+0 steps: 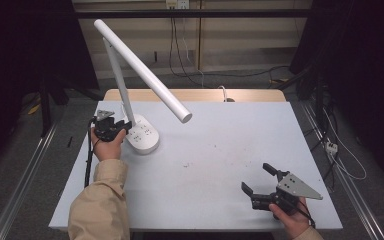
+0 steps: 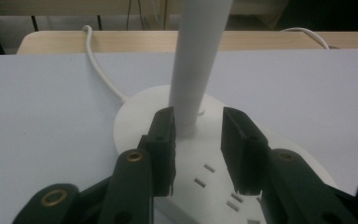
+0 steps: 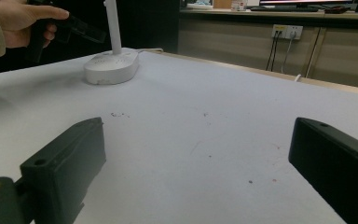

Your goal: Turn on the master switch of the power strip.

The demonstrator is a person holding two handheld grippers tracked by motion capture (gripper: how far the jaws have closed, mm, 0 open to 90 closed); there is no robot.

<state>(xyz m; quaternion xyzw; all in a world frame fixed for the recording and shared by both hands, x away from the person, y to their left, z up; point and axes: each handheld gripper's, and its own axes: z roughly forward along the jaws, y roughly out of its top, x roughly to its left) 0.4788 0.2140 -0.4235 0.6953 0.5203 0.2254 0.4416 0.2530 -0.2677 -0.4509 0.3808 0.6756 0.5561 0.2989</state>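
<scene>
Your right gripper (image 1: 261, 179) sits by the near right corner of the worktop (image 1: 230, 150), jaws spread wide and holding nothing. In the right gripper view its two black jaws frame bare surface marked with a few small dark specks, and the lamp stands well apart toward the far left.

Your left gripper (image 1: 121, 125) is at the left side of the worktop, hard against the desk lamp (image 1: 139, 75). It is plainly the nearer of the two. In the left gripper view its jaws are partly open and poised over the lamp base (image 2: 205, 154), with the upright post (image 2: 198, 60) directly ahead, just past the fingertips and in line with the gap. The jaws hold nothing; the left jaw tip looks close to the foot of the post, but contact cannot be confirmed.

The post's long axis runs close to vertical, with a slight lean in the high view. In my judgement, a short forward advance would place the post between the jaws, so a grip would close across that axis.

The lamp is white, with a rounded oblong base carrying small slots on its top face. A long tubular head (image 1: 145, 67) slopes down from its top toward the middle of the worktop. A white cord (image 2: 100, 70) trails from the base toward the far edge
</scene>
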